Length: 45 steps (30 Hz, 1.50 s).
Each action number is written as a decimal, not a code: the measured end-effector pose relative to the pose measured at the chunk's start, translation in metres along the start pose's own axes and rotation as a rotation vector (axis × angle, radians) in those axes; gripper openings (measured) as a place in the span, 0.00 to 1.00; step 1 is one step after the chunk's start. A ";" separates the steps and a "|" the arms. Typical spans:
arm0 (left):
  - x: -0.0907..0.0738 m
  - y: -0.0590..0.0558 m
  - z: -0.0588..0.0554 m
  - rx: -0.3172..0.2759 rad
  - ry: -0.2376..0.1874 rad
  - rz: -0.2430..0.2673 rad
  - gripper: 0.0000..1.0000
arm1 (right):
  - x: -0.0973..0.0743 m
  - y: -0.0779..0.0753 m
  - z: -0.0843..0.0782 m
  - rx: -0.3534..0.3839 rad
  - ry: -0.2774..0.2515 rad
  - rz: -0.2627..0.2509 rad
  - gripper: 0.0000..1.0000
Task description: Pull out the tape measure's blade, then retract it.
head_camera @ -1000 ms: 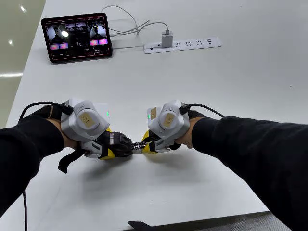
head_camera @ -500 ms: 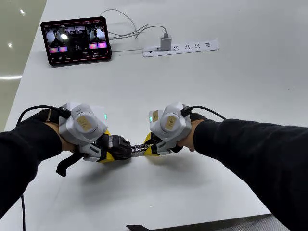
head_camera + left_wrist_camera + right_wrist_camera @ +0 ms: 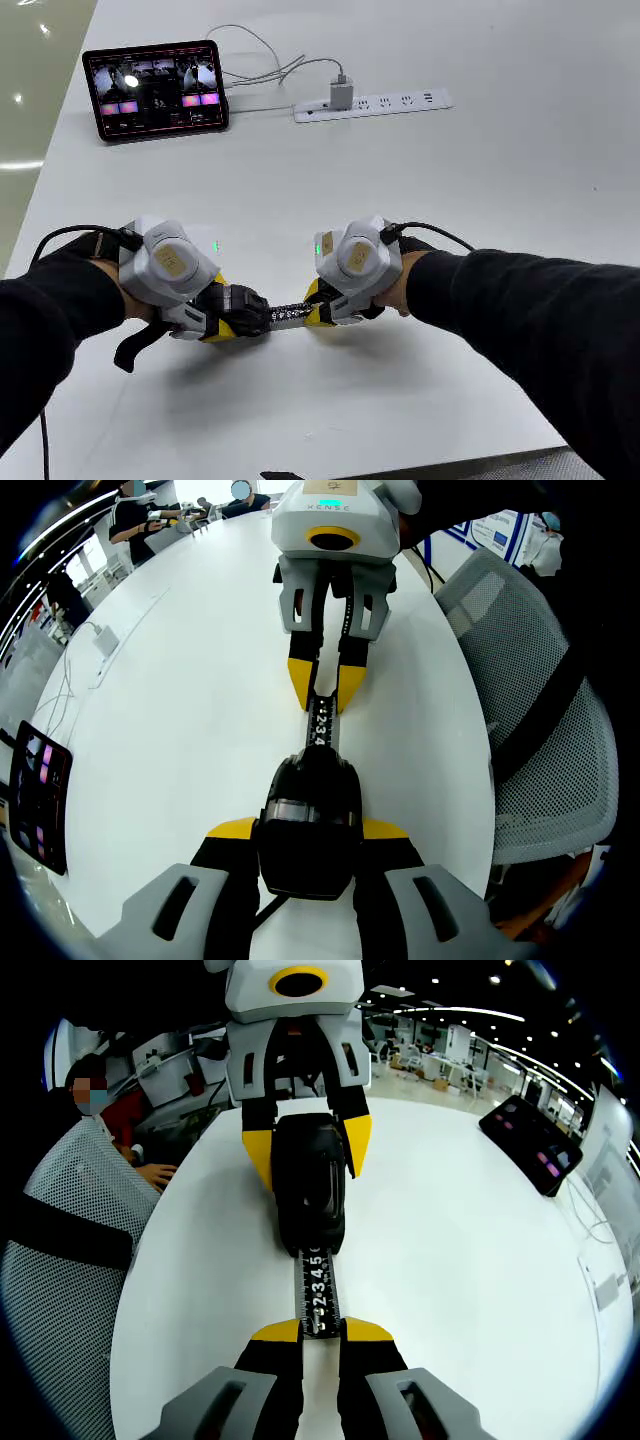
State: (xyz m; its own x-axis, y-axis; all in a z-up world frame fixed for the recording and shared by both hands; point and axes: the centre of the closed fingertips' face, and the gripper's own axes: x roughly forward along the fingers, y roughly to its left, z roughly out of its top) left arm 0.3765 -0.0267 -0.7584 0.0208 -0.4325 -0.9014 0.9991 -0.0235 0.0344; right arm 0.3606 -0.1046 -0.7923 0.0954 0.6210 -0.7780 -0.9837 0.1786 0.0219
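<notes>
A black tape measure case (image 3: 242, 308) (image 3: 308, 820) (image 3: 310, 1185) sits in my left gripper (image 3: 222, 318) (image 3: 308, 832) (image 3: 308, 1155), whose yellow-tipped jaws are shut on its sides. A short length of numbered blade (image 3: 290, 315) (image 3: 321, 725) (image 3: 318, 1295) runs out of the case. My right gripper (image 3: 316, 312) (image 3: 320, 1332) (image 3: 322, 685) is shut on the blade's end, a little to the right of the case. Both grippers are low over the white table (image 3: 330, 170), facing each other.
At the back left a tablet (image 3: 156, 88) stands with its screen lit. A white power strip (image 3: 372, 103) with a charger and cables lies at the back middle. A mesh office chair (image 3: 545, 710) stands past the table's near edge.
The two grippers have drawn slightly apart, so a bit more blade shows between the case and my right gripper. The head view has shifted a little.
</notes>
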 end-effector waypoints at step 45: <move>0.000 -0.001 0.000 0.002 0.009 0.006 0.30 | -0.019 -0.003 -0.023 0.025 0.029 -0.008 0.07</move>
State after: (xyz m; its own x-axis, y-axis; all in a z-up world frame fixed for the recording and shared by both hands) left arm 0.3753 -0.0266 -0.7581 0.0275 -0.4248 -0.9049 0.9989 -0.0230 0.0411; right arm 0.3581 -0.1345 -0.7925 0.0980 0.5973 -0.7960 -0.9787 0.2028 0.0317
